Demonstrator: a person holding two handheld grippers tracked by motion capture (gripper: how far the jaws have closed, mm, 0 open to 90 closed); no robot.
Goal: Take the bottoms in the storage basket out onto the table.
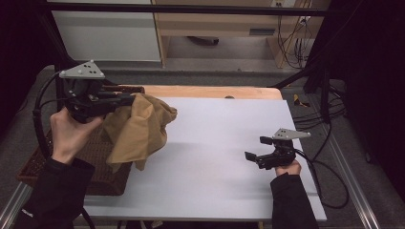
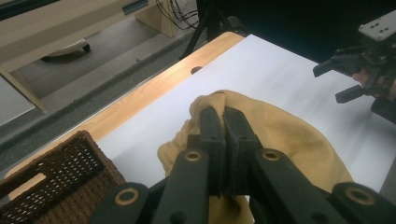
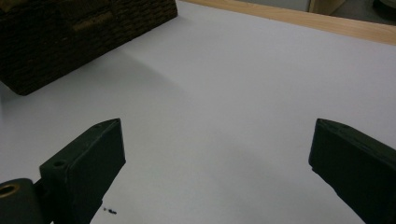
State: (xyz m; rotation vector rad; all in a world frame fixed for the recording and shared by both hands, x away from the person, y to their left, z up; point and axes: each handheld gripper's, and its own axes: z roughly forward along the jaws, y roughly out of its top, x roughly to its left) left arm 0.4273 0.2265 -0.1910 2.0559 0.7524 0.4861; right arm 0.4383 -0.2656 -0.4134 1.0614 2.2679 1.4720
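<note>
At the near edge of the high view two dark sleeves come in, each hand carrying a gripper over a white sheet that covers most of a wooden table. The right gripper sits low near the sheet's right side, well apart from everything else, its jaws spread wide with nothing between them; in the right gripper view the two black jaws stand far apart over bare white sheet. The same gripper appears at the upper right of the left gripper view, jaws parted. To the left, the left hand holds the left gripper raised above a dark woven basket that rests at the sheet's left edge. Its jaws are pressed together on a fold of a tan cloth, which hangs down from them in loose folds, draping over the basket's right rim and out over the sheet. In the left gripper view the jaws meet tightly with the cloth bunched around and beyond them, the basket below to the left. Farther off, beyond the table's back edge, lie a grey floor, pale cabinets and a tangle of cables.
</note>
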